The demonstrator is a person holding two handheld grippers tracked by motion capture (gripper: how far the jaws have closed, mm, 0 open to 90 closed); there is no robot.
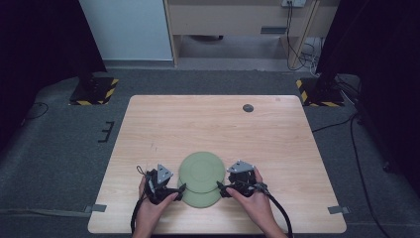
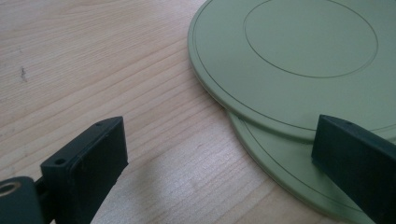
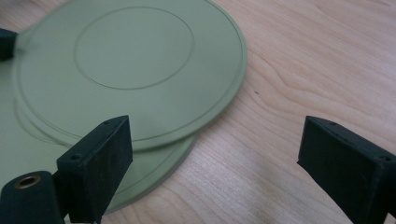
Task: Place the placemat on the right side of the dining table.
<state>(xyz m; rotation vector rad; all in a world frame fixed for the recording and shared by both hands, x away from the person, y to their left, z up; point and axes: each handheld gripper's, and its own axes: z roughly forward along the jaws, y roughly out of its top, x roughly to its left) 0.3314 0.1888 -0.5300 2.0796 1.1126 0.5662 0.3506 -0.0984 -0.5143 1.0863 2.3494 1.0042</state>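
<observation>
plates (image 1: 201, 171) lie stacked, offset, on table (image 1: 218, 124).

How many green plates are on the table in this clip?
2. The upper plate lies overlapping the lower plate, which sticks out toward the person, between the two tools at the near edge of the table. A third beneath them can't be ruled out.

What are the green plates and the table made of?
The upper green plate and the lower green plate look like matte plastic or silicone: even colour, no shine, thin moulded ring lines. I can't tell which. The table looks like light wood or wood-look laminate, with grain lines showing.
</observation>
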